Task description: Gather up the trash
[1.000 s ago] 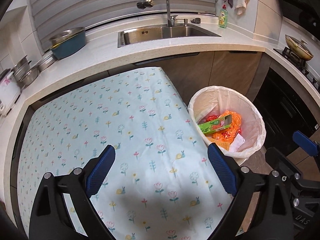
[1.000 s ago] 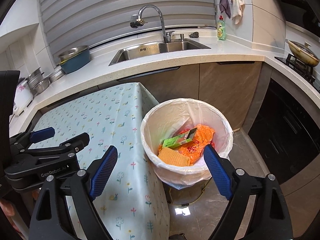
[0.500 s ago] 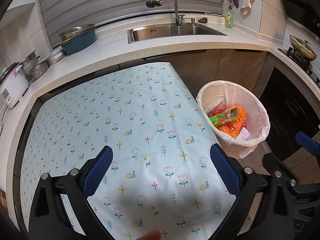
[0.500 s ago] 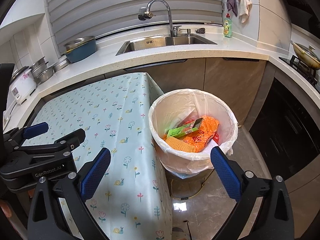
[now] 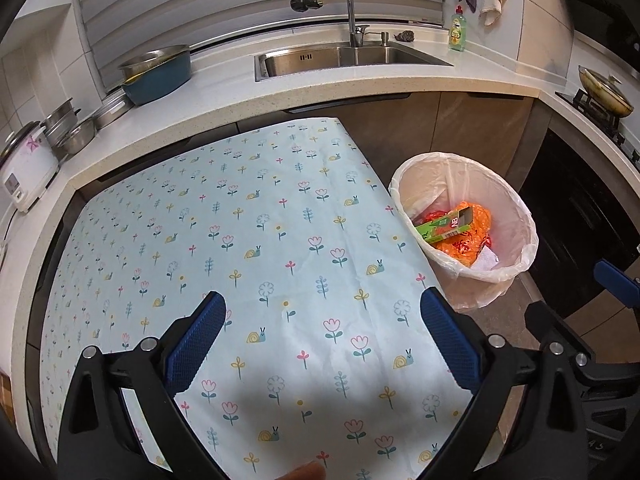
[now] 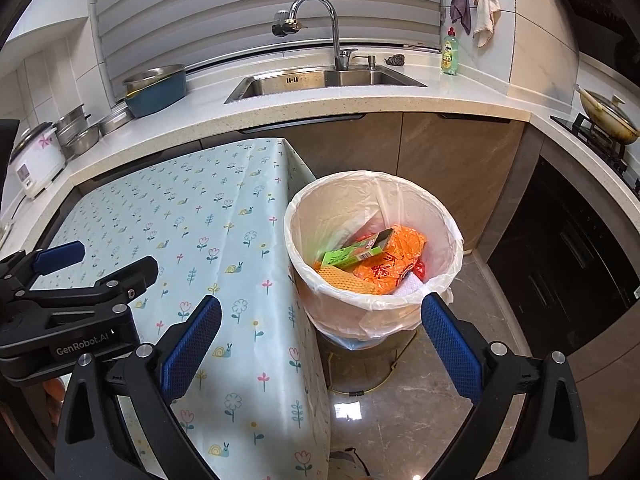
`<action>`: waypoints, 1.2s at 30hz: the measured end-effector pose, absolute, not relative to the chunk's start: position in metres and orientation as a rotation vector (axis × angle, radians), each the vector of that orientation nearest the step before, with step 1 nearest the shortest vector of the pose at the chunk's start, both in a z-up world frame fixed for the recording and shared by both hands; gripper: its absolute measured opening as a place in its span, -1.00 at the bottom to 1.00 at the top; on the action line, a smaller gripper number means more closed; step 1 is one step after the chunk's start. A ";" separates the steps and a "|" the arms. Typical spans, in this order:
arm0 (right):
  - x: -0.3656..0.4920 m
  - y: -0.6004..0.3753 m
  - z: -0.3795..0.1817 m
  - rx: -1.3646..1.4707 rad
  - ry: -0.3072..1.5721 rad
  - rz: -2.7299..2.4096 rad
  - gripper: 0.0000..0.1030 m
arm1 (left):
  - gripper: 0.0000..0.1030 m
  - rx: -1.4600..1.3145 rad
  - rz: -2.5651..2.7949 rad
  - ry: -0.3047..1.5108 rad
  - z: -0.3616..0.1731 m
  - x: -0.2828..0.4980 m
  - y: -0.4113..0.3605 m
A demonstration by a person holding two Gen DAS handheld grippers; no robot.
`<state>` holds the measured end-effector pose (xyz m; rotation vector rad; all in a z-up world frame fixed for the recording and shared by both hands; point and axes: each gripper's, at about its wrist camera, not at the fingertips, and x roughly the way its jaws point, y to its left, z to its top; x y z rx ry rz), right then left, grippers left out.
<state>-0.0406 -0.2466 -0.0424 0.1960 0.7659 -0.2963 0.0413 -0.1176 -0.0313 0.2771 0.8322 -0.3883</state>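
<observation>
A round bin lined with a pale plastic bag stands on the floor at the table's right edge. Inside lie a green carton, an orange wrapper and an orange net piece. My left gripper is open and empty above the flowered tablecloth. My right gripper is open and empty, held in front of and above the bin. The left gripper's body also shows in the right wrist view.
A counter runs behind with a sink, tap, blue pan, metal bowls, rice cooker and green soap bottle. A frying pan sits on the stove at right. Dark oven fronts stand right of the bin.
Both grippers have pulled back and risen from the bin and table, so more of the tablecloth and floor shows. Both stayed open and empty.
</observation>
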 end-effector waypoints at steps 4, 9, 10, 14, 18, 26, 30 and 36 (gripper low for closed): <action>-0.044 -0.246 -0.044 0.199 0.769 -0.299 0.88 | 0.82 0.276 -0.386 0.837 -0.032 0.039 -0.118; -0.046 -0.246 -0.046 0.190 0.772 -0.310 0.88 | 0.82 0.278 -0.379 0.838 -0.034 0.036 -0.116; -0.047 -0.246 -0.046 0.190 0.771 -0.311 0.88 | 0.82 0.279 -0.377 0.839 -0.034 0.035 -0.116; -0.049 -0.247 -0.046 0.192 0.770 -0.315 0.88 | 0.82 0.279 -0.374 0.839 -0.035 0.036 -0.115; -0.049 -0.248 -0.046 0.190 0.770 -0.321 0.88 | 0.82 0.279 -0.374 0.833 -0.035 0.034 -0.114; -0.051 -0.248 -0.046 0.170 0.766 -0.339 0.87 | 0.82 0.271 -0.379 0.842 -0.036 0.031 -0.116; -0.051 -0.248 -0.047 0.169 0.768 -0.339 0.88 | 0.81 0.279 -0.379 0.836 -0.037 0.030 -0.117; -0.051 -0.248 -0.047 0.169 0.769 -0.338 0.88 | 0.81 0.277 -0.375 0.825 -0.035 0.030 -0.119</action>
